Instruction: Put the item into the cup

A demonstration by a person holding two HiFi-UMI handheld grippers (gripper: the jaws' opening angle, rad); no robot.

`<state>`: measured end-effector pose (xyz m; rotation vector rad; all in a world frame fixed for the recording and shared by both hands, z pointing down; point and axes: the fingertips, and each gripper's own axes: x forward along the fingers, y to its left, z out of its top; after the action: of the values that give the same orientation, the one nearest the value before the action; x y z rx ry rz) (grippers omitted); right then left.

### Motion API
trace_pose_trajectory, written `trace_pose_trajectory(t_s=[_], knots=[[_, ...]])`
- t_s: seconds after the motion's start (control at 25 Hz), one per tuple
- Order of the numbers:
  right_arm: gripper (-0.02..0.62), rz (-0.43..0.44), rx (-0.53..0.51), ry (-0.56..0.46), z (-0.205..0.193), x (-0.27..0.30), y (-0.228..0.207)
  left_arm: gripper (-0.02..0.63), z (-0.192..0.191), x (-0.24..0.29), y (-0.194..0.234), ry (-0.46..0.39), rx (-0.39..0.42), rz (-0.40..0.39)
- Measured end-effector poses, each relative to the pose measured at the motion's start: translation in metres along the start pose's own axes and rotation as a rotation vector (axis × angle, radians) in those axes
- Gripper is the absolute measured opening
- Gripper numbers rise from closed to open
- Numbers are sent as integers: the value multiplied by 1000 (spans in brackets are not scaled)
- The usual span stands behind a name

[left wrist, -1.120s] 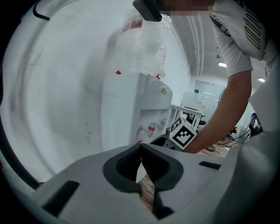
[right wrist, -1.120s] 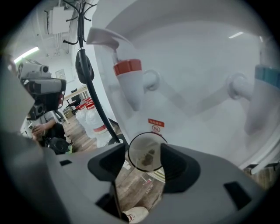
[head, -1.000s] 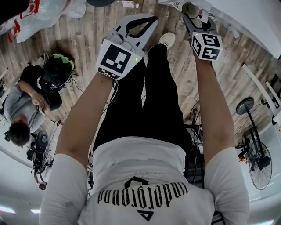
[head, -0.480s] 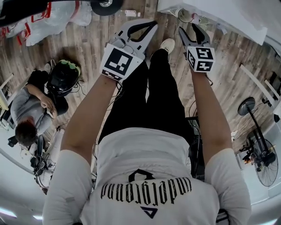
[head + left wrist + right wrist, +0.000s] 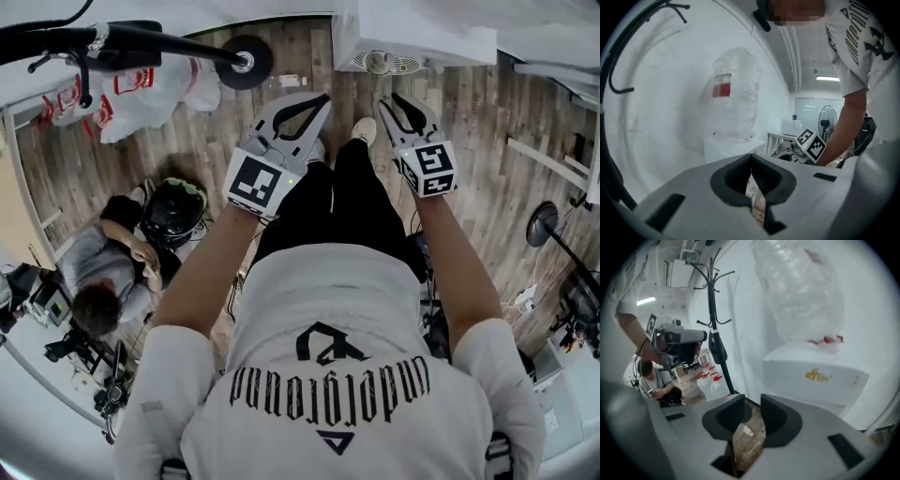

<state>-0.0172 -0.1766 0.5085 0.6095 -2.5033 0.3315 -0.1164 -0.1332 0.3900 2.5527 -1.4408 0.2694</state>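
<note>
The person stands over a wooden floor with both arms held out ahead, a claw in each hand; the left claw is in front of the person's legs, its marker cube facing up, and the right claw is near it but apart; in the left gripper view the left claw's dark pads meet at their tips, pressed together with nothing pinched, only floor showing through the slot below them; in the right gripper view the right claw's jaws stand partly spread with a clear gap, having just been closing, and nothing but floor shows between them; ahead of that claw stands a white box with a yellow mark, a clear plastic bag on top of it, and a black coat stand to its left; a seated person is at the left of the head view; a small round thing shows at the near edge of the white box; whether it is the cup I cannot tell, and the item cannot be made out in any view.
</note>
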Motion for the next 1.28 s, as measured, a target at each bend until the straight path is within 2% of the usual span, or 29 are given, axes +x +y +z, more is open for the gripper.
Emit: trace_pose_trajectory(t_s=[0.24, 0.44, 0.64, 0.84, 1.04, 1.28], knots=[[50, 8, -95, -129, 94, -72, 35, 7, 72, -40, -15, -30, 11, -11], [12, 10, -176, -226, 152, -135, 63, 6, 119, -70, -34, -91, 62, -36], [6, -4, -199, -318, 199, -184, 89, 6, 161, -100, -51, -153, 79, -58], [6, -18, -219, -365, 224, -217, 110, 6, 190, -126, -59, -204, 94, -70], [6, -61, -207, -402, 236, -243, 112, 6, 200, -135, -63, -214, 109, -87], [6, -72, -220, -438, 242, -267, 120, 6, 210, -138, -74, -216, 130, -84]])
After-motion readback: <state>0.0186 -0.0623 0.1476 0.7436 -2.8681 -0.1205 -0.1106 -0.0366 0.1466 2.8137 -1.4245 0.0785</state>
